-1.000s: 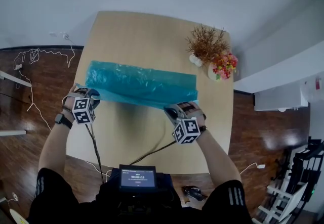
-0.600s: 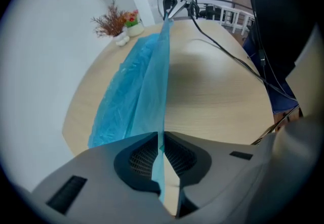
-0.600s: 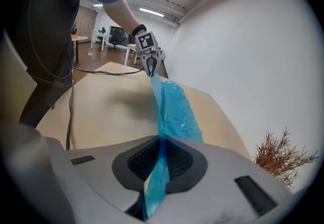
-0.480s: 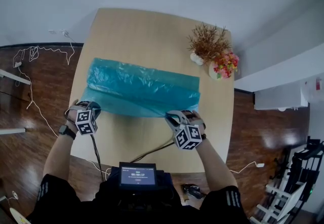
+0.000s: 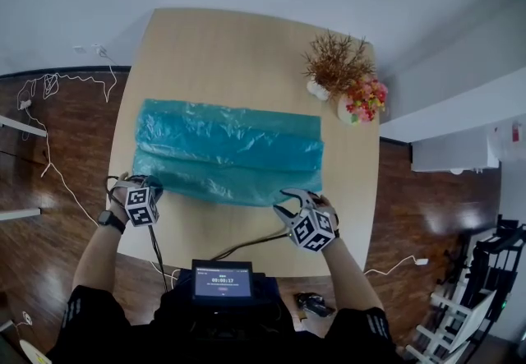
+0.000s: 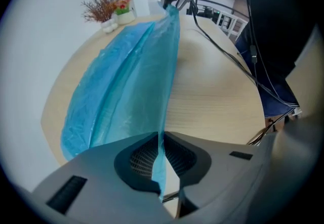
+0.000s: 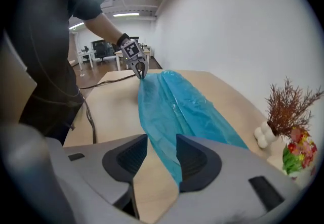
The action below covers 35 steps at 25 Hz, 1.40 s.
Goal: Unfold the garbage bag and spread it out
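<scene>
The teal garbage bag [image 5: 230, 153] lies flat across the wooden table [image 5: 238, 46], opened into a wide band with a fold line along its length. My left gripper [image 5: 134, 183] stands at the bag's near left corner. In the left gripper view it [image 6: 162, 154] is shut on the thin teal film [image 6: 126, 81]. My right gripper [image 5: 292, 200] is at the near right corner. Its jaws have just been opening; in the right gripper view it [image 7: 162, 154] stands open, and the bag's edge [image 7: 172, 106] runs through the gap without the pads pressing on it.
A vase of dried twigs [image 5: 335, 68] and a pot of red and yellow flowers [image 5: 363, 102] stand at the table's far right. Black cables [image 5: 246, 246] trail over the near edge. A small screen [image 5: 222, 280] sits at my chest. Loose wires [image 5: 49, 91] lie on the floor at left.
Both grippers moved toward the near table edge and sank, drawing the bag's near layer out so the bag lies wider. The right jaws went from shut to open.
</scene>
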Each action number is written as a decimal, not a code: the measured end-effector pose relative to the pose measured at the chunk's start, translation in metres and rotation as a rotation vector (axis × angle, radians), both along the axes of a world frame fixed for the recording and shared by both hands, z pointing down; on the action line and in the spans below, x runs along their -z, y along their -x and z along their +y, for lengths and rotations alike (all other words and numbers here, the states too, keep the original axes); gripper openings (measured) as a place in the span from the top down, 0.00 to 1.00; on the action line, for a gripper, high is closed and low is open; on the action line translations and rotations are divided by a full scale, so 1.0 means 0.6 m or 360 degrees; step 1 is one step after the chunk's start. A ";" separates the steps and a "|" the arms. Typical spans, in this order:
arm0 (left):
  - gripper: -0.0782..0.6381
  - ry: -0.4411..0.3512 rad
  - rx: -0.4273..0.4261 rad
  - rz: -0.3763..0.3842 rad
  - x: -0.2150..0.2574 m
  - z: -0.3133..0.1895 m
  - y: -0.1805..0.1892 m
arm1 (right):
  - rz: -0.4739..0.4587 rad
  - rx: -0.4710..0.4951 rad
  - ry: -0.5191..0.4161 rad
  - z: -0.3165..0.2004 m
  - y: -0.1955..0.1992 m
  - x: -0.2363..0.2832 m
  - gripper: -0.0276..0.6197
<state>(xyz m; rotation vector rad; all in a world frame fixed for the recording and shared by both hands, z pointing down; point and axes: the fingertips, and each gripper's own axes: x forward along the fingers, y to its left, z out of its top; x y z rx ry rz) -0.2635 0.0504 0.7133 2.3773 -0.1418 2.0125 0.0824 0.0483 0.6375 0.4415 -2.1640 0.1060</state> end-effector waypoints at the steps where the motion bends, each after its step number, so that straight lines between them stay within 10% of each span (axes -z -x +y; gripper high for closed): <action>1: 0.85 0.0011 0.0004 -0.0001 -0.004 0.005 0.001 | 0.0004 -0.0034 0.0026 0.006 -0.009 -0.006 0.62; 15: 0.85 0.0090 0.0061 0.0023 -0.031 0.038 -0.002 | -0.0257 -0.0647 0.0168 0.014 -0.104 0.028 0.59; 23: 0.85 0.0133 0.0071 0.0000 -0.035 0.048 0.003 | -0.0237 -0.0616 0.0037 -0.083 -0.039 -0.009 0.59; 35: 0.85 0.0051 0.0111 0.0040 -0.028 0.036 -0.008 | -0.0075 -0.0437 0.0256 -0.118 0.058 -0.145 0.58</action>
